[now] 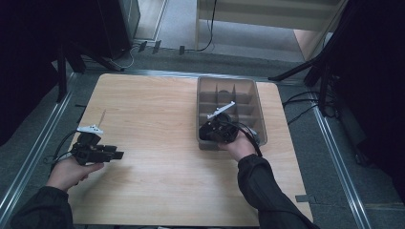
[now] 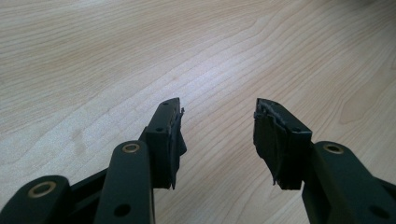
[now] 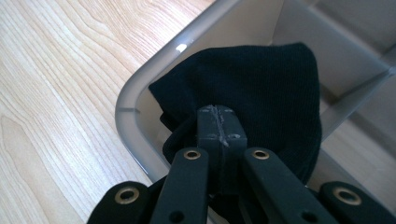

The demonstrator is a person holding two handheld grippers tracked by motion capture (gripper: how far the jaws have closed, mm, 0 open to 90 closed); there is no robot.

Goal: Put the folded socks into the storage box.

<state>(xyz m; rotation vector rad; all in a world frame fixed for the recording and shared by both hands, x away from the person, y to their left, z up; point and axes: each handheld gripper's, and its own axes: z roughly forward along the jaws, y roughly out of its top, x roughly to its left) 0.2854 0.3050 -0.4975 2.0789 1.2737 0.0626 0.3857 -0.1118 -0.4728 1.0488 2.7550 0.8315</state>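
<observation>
A black knit cloth point(image 3: 261, 79), perhaps a sock, hangs bunched over the near-left corner of a grey divided bin point(image 3: 140, 84). My right gripper point(image 3: 218, 112) is shut on the cloth, its jaws pressed together with fabric pinched at the tips. From above, that gripper point(image 1: 216, 130) sits over the near end of the bin point(image 1: 260, 114), held by a hand in a dark sleeve. At the table's left side, my left gripper point(image 1: 117, 154) is held low and pointing right. Its jaws point(image 2: 217, 109) stand apart with only bare wood between them.
The light wooden table point(image 1: 157, 119) lies between the two hands. The bin has several compartments divided by thin walls. Metal rails point(image 1: 334, 157) run along both table sides, with cables and dark stands on the floor beyond.
</observation>
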